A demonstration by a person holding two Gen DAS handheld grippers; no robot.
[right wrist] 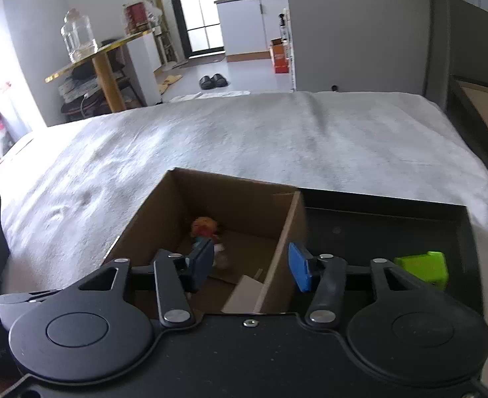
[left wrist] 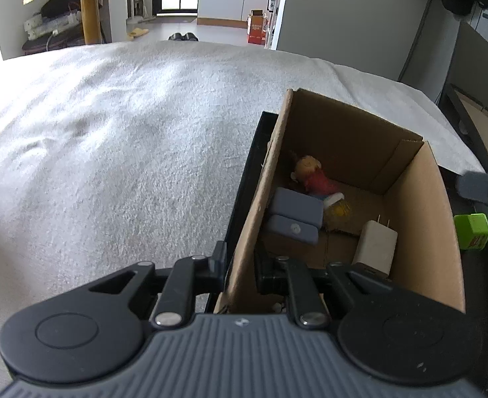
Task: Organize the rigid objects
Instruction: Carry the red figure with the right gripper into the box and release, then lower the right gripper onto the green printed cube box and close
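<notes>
A brown cardboard box [left wrist: 423, 232] stands in a black tray [left wrist: 244, 179] on a white-covered bed. Inside lie a red-dressed doll [left wrist: 313, 175], a blue-grey case [left wrist: 295, 219], a yellow item [left wrist: 338, 209] and a white plug charger [left wrist: 376, 247]. My left gripper [left wrist: 240, 265] is shut on the box's left wall. A green block [left wrist: 471, 231] lies in the tray right of the box. In the right wrist view my right gripper [right wrist: 252, 265] is open and empty, straddling the box's right wall [right wrist: 283, 248], with the doll [right wrist: 205, 229] and green block [right wrist: 424, 268] in sight.
The white bed cover [left wrist: 127, 149] stretches far left and ahead. The right gripper's finger [left wrist: 482, 189] shows at the tray's right side. Beyond the bed are a gold-edged side table [right wrist: 101, 63], slippers [right wrist: 213, 81] and an orange box [right wrist: 279, 56].
</notes>
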